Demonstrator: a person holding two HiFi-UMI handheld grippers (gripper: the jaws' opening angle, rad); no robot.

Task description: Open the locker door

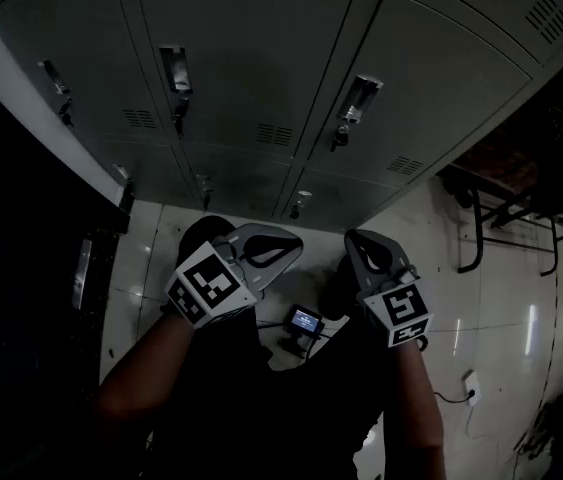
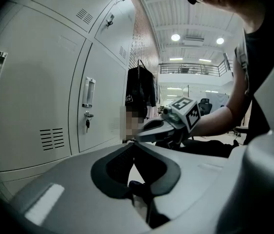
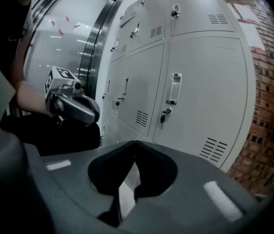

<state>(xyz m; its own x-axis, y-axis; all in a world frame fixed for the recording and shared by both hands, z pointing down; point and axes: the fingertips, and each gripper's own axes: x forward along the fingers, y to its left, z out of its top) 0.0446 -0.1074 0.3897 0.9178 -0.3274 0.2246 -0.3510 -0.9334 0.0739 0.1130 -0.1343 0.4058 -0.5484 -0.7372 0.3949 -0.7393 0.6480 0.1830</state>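
Observation:
A bank of grey locker doors [image 1: 261,58] stands in front of me, all closed. One door has a recessed handle [image 1: 358,98] with a key [image 1: 341,133] hanging below it; its neighbour has a handle [image 1: 174,68] too. My left gripper [image 1: 297,240] and right gripper [image 1: 351,238] hang side by side low in the head view, well short of the doors. Both are shut with nothing between the jaws. In the left gripper view my left gripper [image 2: 136,143] faces a door handle [image 2: 88,92]. My right gripper [image 3: 136,143] looks at a door handle [image 3: 175,88] and a keyed lock [image 3: 165,113].
A small device with a lit screen [image 1: 306,320] lies on the tiled floor between my arms. A dark metal-framed seat [image 1: 481,228] stands at the right. Dark clothes [image 2: 141,89] hang beyond the lockers. A brick wall [image 3: 268,106] adjoins the locker bank.

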